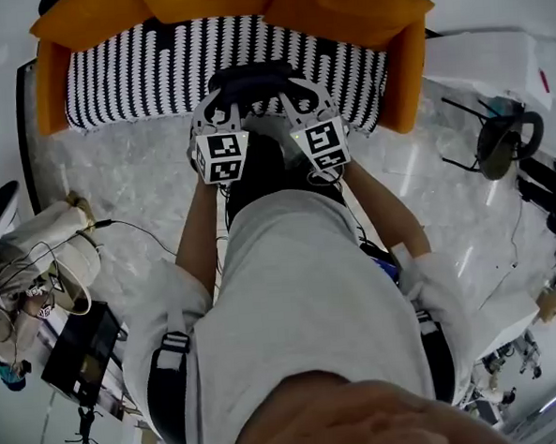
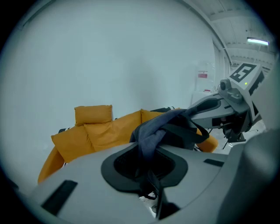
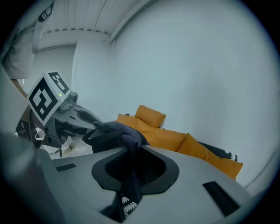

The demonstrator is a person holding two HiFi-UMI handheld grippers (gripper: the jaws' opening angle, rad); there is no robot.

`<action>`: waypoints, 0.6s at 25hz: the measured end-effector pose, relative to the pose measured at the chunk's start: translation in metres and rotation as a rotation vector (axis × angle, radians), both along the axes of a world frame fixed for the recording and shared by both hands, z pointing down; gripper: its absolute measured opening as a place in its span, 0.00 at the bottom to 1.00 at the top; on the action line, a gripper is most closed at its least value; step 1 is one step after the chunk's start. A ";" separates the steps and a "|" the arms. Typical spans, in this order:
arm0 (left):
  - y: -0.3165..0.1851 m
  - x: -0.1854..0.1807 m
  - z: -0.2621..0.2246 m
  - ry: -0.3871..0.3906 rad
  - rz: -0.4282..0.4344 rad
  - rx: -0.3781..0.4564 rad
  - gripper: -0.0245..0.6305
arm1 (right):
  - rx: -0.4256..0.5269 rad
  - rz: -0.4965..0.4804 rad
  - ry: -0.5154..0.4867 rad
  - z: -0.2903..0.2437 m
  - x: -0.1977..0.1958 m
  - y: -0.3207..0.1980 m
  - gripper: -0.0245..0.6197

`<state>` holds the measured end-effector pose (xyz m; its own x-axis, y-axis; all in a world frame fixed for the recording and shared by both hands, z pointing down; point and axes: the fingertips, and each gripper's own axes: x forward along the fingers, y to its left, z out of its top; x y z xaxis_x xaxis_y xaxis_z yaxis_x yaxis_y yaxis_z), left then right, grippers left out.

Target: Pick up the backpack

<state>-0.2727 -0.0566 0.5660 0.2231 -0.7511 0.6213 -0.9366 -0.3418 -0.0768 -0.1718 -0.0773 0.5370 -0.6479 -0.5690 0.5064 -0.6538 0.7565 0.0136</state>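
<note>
A dark backpack (image 1: 256,163) hangs between my two grippers, in front of the person's body and above the floor before the sofa. My left gripper (image 1: 218,100) is shut on a fold of its dark blue fabric (image 2: 151,131), and a black strap trails down through the jaws. My right gripper (image 1: 300,91) is shut on the other side of the backpack's top (image 3: 127,138). In the left gripper view, the right gripper (image 2: 232,103) holds the same bunched fabric. The left gripper (image 3: 52,105) appears likewise in the right gripper view. The backpack's lower part is hidden by the person's body.
An orange sofa (image 1: 87,22) with a black-and-white patterned throw (image 1: 156,74) stands just ahead. A black stool (image 1: 503,137) and a white box (image 1: 484,58) are at the right. Bags, cables and a black case (image 1: 75,355) lie at the left on the marble floor.
</note>
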 end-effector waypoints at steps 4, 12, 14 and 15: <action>0.008 0.020 -0.020 0.011 -0.008 0.031 0.13 | 0.023 0.033 -0.038 -0.021 0.020 0.009 0.16; 0.033 0.075 -0.049 0.026 0.035 0.068 0.13 | 0.056 0.069 -0.051 -0.049 0.075 0.042 0.16; 0.039 0.092 -0.065 0.025 0.050 0.093 0.13 | 0.072 0.083 -0.051 -0.060 0.092 0.051 0.16; 0.042 0.101 -0.075 0.023 0.060 0.110 0.13 | 0.083 0.086 -0.055 -0.067 0.099 0.055 0.16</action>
